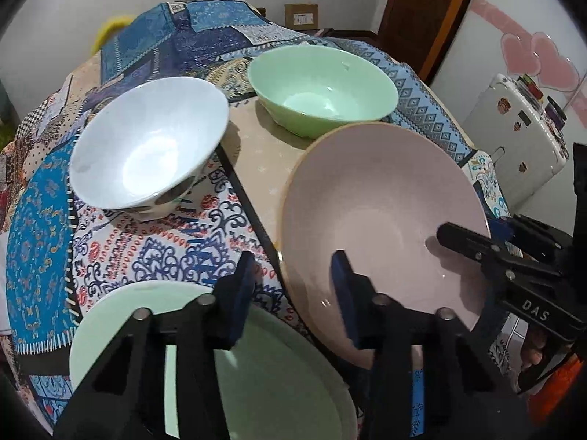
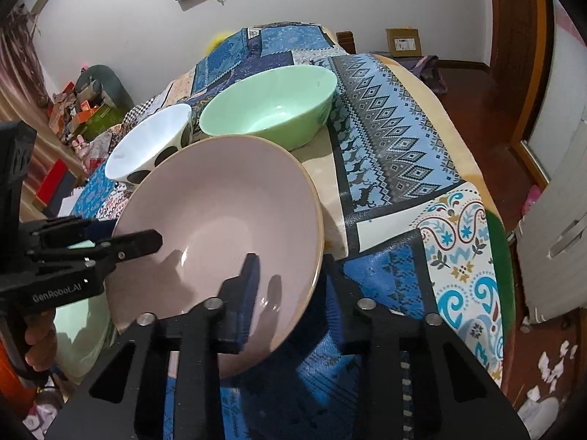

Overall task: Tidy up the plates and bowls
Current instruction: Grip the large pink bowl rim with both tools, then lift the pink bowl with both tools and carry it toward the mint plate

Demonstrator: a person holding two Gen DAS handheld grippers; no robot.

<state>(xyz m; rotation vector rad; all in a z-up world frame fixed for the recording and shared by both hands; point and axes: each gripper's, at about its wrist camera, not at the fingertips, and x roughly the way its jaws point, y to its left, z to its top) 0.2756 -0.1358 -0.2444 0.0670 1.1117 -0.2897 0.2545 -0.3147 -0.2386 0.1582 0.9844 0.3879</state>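
Observation:
A large pink bowl [image 1: 385, 201] [image 2: 227, 190] is held by its rim from two sides. My left gripper [image 1: 293, 286] [image 2: 121, 233] straddles the near-left rim, one finger inside, one outside, shut on it. My right gripper [image 2: 290, 286] [image 1: 477, 227] pinches the opposite rim in the same way, its inner finger lying on the bowl's inside wall. A pale green plate [image 1: 275, 385] [image 2: 77, 330] lies partly under the pink bowl. Behind stand a green bowl [image 1: 323, 88] [image 2: 271, 110] and a white bowl [image 1: 146, 146] [image 2: 146, 139] with dark spots outside.
The table carries a patterned blue patchwork cloth [image 1: 44, 220] [image 2: 385, 139] with a beige strip [image 1: 256, 146] in the middle. A white suitcase [image 1: 513, 139] stands past the table's right edge. A person's hand [image 1: 532, 355] [image 2: 40, 337] grips each handle. Clutter [image 2: 84, 106] lies on the floor.

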